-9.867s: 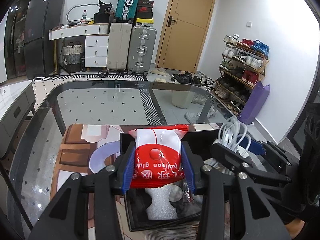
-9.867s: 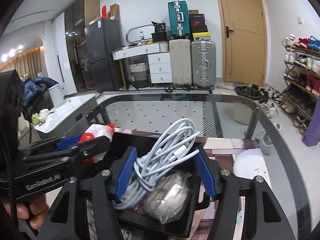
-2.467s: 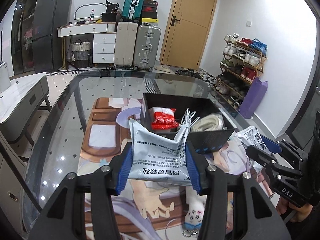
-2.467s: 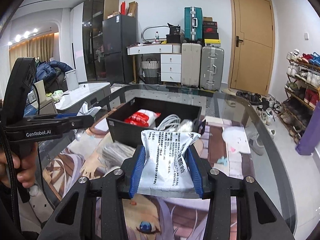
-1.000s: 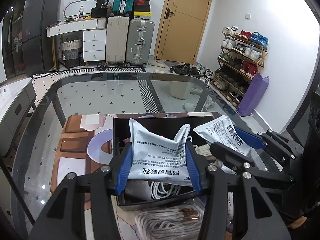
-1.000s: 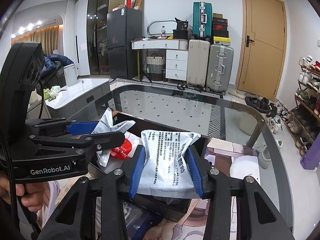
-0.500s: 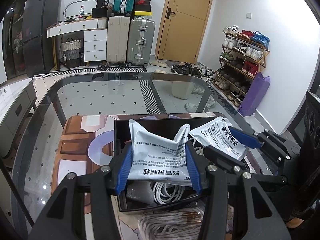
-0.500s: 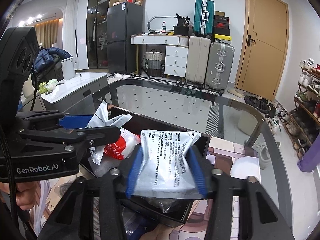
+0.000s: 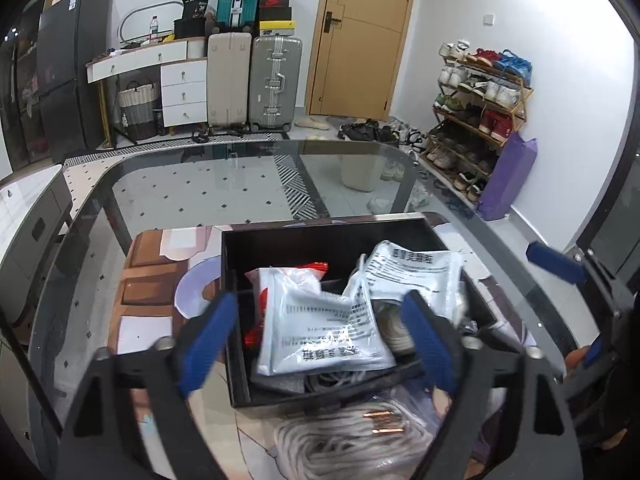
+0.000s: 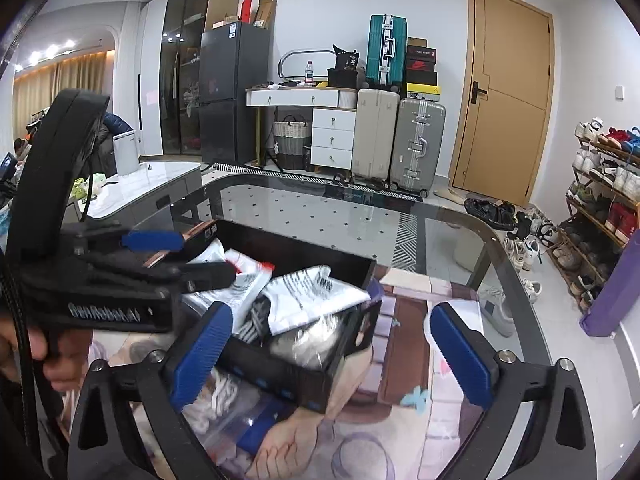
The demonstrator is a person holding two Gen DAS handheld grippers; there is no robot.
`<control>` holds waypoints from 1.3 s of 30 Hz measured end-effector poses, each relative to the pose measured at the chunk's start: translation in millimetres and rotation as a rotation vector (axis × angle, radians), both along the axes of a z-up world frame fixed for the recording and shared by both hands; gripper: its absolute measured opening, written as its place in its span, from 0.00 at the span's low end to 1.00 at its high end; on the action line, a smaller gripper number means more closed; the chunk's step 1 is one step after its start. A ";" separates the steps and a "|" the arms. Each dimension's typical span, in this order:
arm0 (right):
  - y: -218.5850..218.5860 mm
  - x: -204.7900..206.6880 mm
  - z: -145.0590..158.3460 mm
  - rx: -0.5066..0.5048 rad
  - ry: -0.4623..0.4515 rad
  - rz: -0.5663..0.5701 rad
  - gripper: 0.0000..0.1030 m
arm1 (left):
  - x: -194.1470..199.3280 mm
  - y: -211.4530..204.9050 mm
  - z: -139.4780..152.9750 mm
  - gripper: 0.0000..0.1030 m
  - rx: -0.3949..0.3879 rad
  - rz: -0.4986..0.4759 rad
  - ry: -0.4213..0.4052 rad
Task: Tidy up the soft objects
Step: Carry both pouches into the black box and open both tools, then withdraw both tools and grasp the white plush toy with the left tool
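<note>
A black box (image 9: 320,236) stands on the glass table and also shows in the right wrist view (image 10: 344,262). Two white printed pouches lie in it: one (image 9: 324,324) on the left over a red packet (image 9: 316,267), one (image 9: 416,270) on the right, also in the right wrist view (image 10: 308,294). My left gripper (image 9: 316,340) is open and empty, jaws wide over the box's near wall. My right gripper (image 10: 332,352) is open and empty at the box's near right corner. A coil of pale rope (image 9: 352,440) lies on the mat in front of the box.
The box sits on a printed mat (image 9: 144,280) on the glass table (image 9: 180,184). Plastic-wrapped items (image 10: 240,420) lie on the mat near the box. Suitcases, drawers and a shoe rack stand beyond the table.
Both grippers have opened and let go of their white pouches, which now lie in the box. Both grippers have pulled back a little.
</note>
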State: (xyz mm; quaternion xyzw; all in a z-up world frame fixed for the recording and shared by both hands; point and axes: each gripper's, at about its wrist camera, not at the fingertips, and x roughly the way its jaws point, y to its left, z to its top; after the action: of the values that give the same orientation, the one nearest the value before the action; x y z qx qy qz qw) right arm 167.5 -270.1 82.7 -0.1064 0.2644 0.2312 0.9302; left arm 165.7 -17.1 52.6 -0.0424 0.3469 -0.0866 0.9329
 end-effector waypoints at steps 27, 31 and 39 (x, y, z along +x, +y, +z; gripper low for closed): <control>-20.4 -77.0 -25.2 0.070 0.127 -0.052 0.99 | -104.3 32.2 -17.1 1.00 -0.004 0.081 0.003; -23.0 -79.0 -27.5 0.077 0.139 -0.058 0.99 | -108.0 23.1 -28.0 1.00 -0.001 0.058 0.032; -26.5 -80.9 -33.3 0.081 0.154 -0.068 0.99 | -111.9 7.4 -40.8 1.00 0.021 0.020 0.077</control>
State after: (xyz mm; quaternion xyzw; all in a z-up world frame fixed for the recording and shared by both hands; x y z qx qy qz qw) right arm 86.7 -296.6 49.4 -0.0416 0.3289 0.2173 0.9181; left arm 53.8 -9.7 11.8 -0.0397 0.3832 -0.0718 0.9200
